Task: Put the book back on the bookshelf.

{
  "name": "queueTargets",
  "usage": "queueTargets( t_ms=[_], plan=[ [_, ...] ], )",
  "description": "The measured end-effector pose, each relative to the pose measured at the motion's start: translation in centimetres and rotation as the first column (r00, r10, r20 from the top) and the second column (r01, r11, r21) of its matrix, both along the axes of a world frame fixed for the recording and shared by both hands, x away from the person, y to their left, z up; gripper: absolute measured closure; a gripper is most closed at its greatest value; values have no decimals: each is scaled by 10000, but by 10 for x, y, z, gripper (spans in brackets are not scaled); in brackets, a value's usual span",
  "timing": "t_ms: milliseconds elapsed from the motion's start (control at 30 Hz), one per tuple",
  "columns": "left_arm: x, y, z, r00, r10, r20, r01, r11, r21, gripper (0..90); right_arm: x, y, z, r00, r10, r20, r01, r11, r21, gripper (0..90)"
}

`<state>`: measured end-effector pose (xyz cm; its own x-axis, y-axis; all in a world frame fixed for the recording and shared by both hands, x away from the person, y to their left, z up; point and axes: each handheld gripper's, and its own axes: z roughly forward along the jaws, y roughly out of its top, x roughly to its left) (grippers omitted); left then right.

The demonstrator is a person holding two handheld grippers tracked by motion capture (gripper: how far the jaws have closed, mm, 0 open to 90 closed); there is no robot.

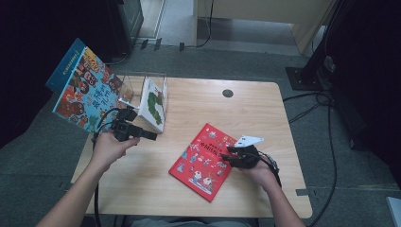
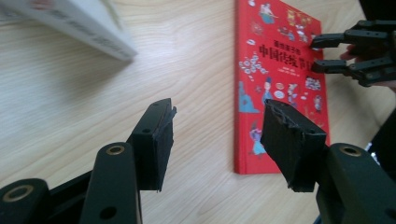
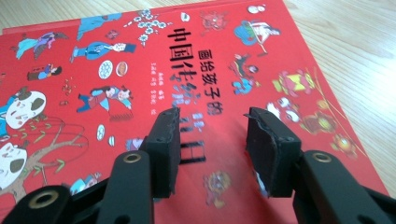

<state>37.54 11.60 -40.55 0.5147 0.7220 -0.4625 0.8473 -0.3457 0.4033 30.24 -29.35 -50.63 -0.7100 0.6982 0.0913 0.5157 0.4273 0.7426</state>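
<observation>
- Red book (image 1: 204,161) lies flat, cover up, on the worktop (image 1: 265,113), near its front edge and in front of my right hand.
- Right tool (image 1: 235,152) sits at the book's right edge, low over the cover; jaws spread, nothing pinched between them. No grip yet.
- Left tool (image 1: 152,135) hovers above bare wood to the left of the red book, jaws spread and empty, pointing toward it.
- Clear stand (image 1: 142,87) at the back left holds one white book (image 1: 155,104); a blue-edged picture book (image 1: 85,87) leans beside it, past the worktop's edge.
- Judgement: shelving partly done; red book's pickup and transfer to the stand remain.
</observation>
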Motion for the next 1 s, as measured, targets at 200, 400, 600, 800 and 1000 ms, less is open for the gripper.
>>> queueTargets(
  t_ms=[200, 400, 600, 800, 1000],
  plan=[
    [-2, -15, -8, 9989, -442, 157, 439, 9988, 196, 444, -7, -9, 0, 9997, -247, -8, 247, 9997, 32, 635],
    [-3, -29, -19, 9974, -714, 86, 713, 9973, 173, 449, -14, -15, 0, 9986, -520, -130, 523, 9985, 180, 672],
    [-3, -41, -29, 9948, -1010, 107, 1008, 9947, 222, 453, -21, -21, -1, 9976, -690, -77, 691, 9976, 105, 743],
    [-3, -53, -39, 9918, -1275, -16, 1275, 9916, 219, 474, -27, -27, -1, 9963, -843, -140, 843, 9964, 13, 803],
    [-5, -63, -55, 9888, -1486, -125, 1488, 9886, 205, 508, -33, -29, -5, 9960, -829, -346, 826, 9965, -96, 814]
  ],
)
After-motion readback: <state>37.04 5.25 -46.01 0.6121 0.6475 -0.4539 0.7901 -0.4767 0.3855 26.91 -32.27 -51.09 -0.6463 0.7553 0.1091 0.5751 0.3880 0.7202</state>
